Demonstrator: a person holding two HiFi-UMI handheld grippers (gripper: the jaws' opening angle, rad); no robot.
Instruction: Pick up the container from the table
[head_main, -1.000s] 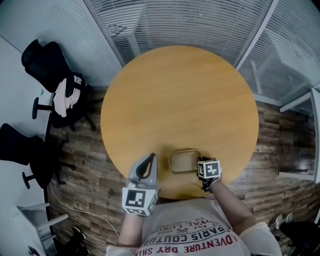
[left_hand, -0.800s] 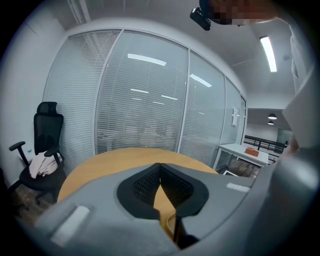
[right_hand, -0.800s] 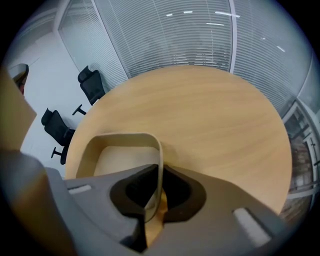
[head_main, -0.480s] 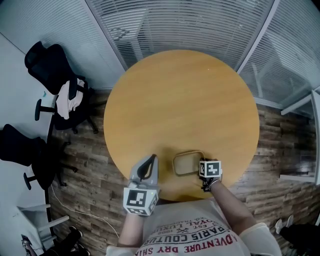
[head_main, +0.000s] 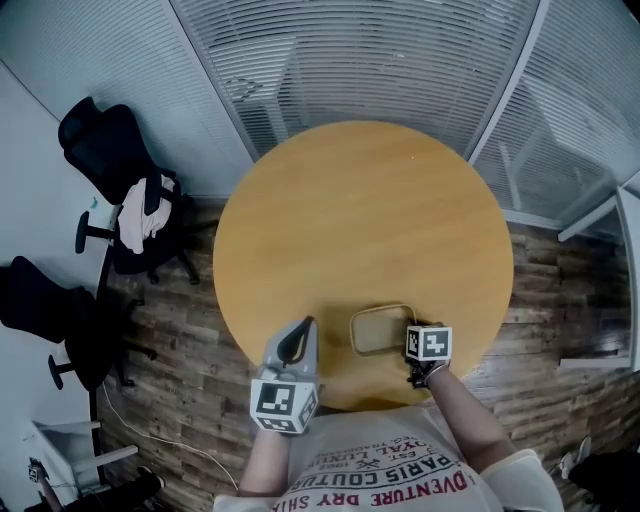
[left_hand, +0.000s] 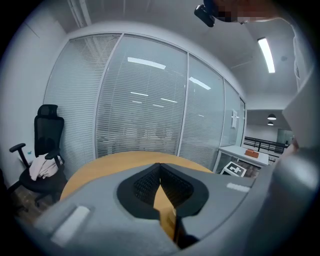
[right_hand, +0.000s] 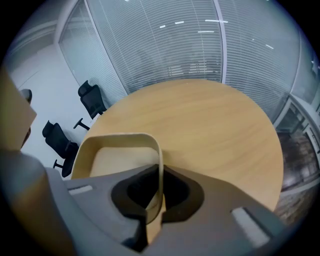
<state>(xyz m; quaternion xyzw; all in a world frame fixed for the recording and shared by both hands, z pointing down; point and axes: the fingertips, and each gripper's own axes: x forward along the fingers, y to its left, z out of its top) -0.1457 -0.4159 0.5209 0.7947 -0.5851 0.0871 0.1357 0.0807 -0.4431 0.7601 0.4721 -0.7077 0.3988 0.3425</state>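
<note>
A shallow tan container (head_main: 380, 330) with rounded corners sits near the front edge of the round wooden table (head_main: 365, 220). My right gripper (head_main: 411, 332) is at its right side. In the right gripper view the container's thin wall (right_hand: 159, 165) runs between the jaws, and the right gripper (right_hand: 159, 192) is shut on it. My left gripper (head_main: 306, 323) hovers to the container's left, apart from it. In the left gripper view the left gripper (left_hand: 160, 170) is shut with nothing between its jaws.
Two black office chairs (head_main: 115, 190) (head_main: 50, 310) stand on the wooden floor to the table's left, one draped with clothing. Glass walls with blinds (head_main: 360, 50) close the far side. A white desk (left_hand: 247, 152) stands to the right.
The container and the right gripper shifted slightly right and down in the head view, together with the table. The left gripper kept its place and stayed shut.
</note>
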